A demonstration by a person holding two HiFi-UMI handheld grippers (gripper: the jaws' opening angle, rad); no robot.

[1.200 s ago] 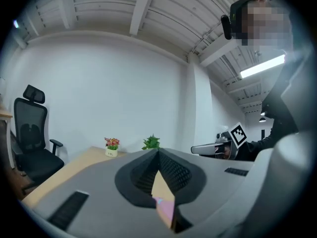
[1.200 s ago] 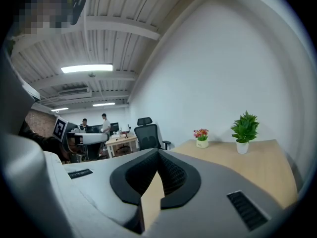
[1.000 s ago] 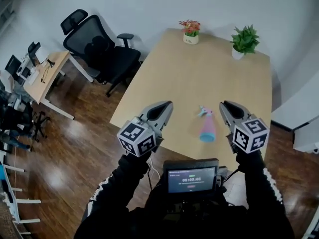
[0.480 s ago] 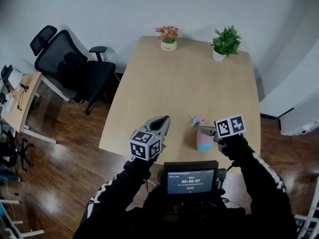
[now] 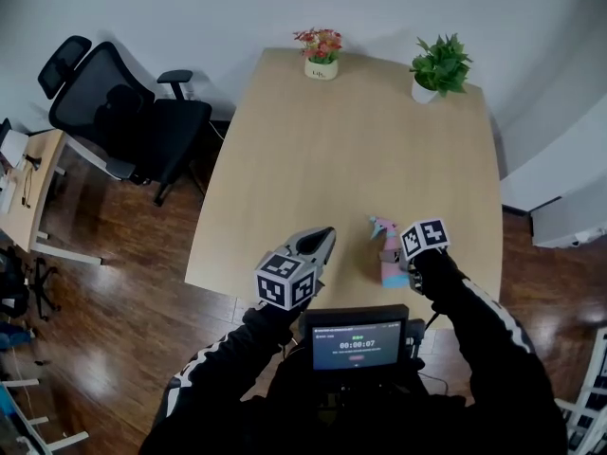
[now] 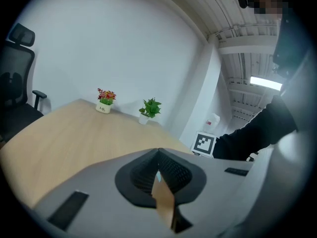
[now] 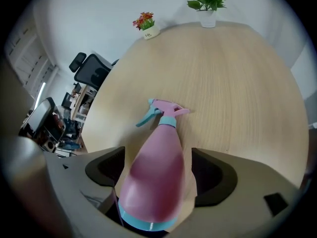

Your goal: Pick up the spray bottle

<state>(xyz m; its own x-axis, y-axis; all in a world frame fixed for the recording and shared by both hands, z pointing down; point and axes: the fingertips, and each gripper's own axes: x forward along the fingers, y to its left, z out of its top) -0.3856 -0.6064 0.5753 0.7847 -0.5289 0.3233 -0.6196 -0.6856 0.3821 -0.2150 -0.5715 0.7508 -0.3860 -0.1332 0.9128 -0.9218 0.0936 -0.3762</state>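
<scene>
The right gripper (image 7: 159,175) has dropped over the bottle (image 5: 390,254) lying at the near edge of the desk (image 5: 360,140), jaws just opened wide astride it, ready to close; the left gripper's (image 6: 159,155) jaws sit closed, empty.

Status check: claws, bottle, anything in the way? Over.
Right claw open, jaws just widened, straddling spray bottle lying flat on table, not gripping. Left claw shut, empty. Nothing blocking.

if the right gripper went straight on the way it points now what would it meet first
The spray bottle, lying on the table between the jaws of the right gripper, which have just been opening and don't press it. Depth is hard to judge.
</scene>
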